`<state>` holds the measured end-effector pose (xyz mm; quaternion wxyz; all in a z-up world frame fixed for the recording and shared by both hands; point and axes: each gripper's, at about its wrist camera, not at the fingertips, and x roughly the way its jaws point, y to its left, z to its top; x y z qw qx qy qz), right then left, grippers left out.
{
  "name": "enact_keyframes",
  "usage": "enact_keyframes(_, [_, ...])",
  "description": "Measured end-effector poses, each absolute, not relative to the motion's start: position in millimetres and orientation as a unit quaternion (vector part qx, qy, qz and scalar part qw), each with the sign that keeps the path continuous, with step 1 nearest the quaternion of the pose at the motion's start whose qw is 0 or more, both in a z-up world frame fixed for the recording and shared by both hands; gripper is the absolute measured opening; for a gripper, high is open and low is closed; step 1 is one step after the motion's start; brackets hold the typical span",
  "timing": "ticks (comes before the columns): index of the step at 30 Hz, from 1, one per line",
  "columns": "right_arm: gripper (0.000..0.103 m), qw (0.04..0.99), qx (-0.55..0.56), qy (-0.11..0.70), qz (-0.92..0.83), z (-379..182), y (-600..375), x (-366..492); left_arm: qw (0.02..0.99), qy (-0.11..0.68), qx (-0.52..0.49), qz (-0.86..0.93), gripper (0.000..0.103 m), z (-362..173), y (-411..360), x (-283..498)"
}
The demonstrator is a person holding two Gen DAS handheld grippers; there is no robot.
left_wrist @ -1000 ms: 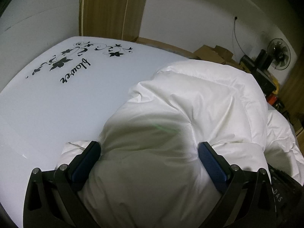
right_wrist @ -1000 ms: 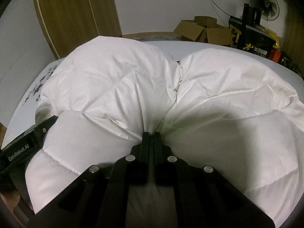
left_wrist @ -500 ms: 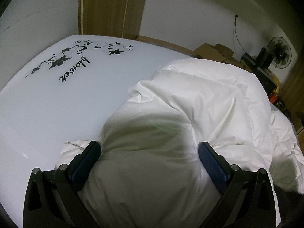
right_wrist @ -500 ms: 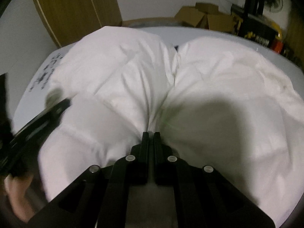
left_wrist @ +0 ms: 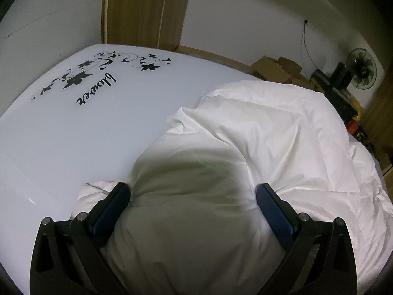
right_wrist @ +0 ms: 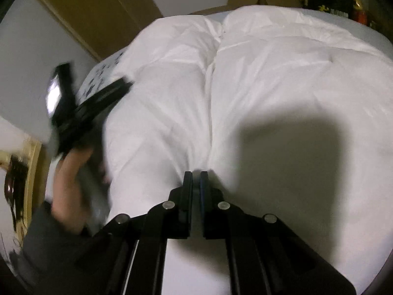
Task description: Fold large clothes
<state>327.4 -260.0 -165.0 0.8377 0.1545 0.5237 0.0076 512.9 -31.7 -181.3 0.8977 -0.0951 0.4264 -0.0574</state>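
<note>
Fold in progress: right gripper [right_wrist: 195,172] is pinched tight on the white padded garment [right_wrist: 270,73]. Left gripper [left_wrist: 192,191] stands wide, its pads pressing a thick bulge of cloth on the table [left_wrist: 73,135]. Next move likely calls for carrying the pinched edge across.

white flower-print table [left_wrist: 73,147], puffy white jacket [left_wrist: 258,135] on it

I read this as a lived-in room at home doubling as storage. Ahead of my left fingers lies a white tabletop [left_wrist: 73,132] printed with black flowers; beyond it stands a wooden panel [left_wrist: 145,9] against a plain white wall [left_wrist: 245,19]. Far right of the fingers, cardboard boxes [left_wrist: 275,70] and a standing fan [left_wrist: 362,68].
</note>
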Motion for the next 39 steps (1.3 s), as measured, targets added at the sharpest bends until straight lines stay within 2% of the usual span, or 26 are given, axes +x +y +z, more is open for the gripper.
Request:
enact_keyframes(5, [0.004,0.840,0.140,0.524,0.009,-188,-253,325,0.896,0.430,-0.093,-0.057,0.103,-181,-33,513])
enact_keyframes(8, [0.006,0.828,0.153,0.538,0.028,-172,-255,320,0.884,0.452,-0.086,-0.074,0.103,-173,-28,510])
enact_keyframes(11, [0.007,0.847,0.167,0.500,0.063,-137,-265,295,0.868,0.466,-0.134,-0.109,0.103,-145,3,476])
enact_keyframes(13, [0.020,0.860,0.171,0.478,0.063,-121,-278,280,0.854,0.472,-0.171,-0.137,0.103,-129,31,445])
enact_keyframes(15, [0.060,0.867,0.184,0.460,0.054,-111,-292,269,0.834,0.482,-0.210,-0.168,0.103,-124,58,415])
enact_keyframes(19, [0.061,0.867,0.205,0.449,0.062,-107,-303,268,0.790,0.502,-0.296,-0.189,0.103,-140,104,360])
enact_keyframes(24, [0.061,0.864,0.214,0.447,0.088,-108,-292,255,0.755,0.517,-0.357,-0.190,0.103,-172,118,323])
enact_keyframes(39, [0.061,0.861,0.229,0.444,0.100,-115,-294,233,0.710,0.491,-0.463,-0.199,0.103,-207,84,349])
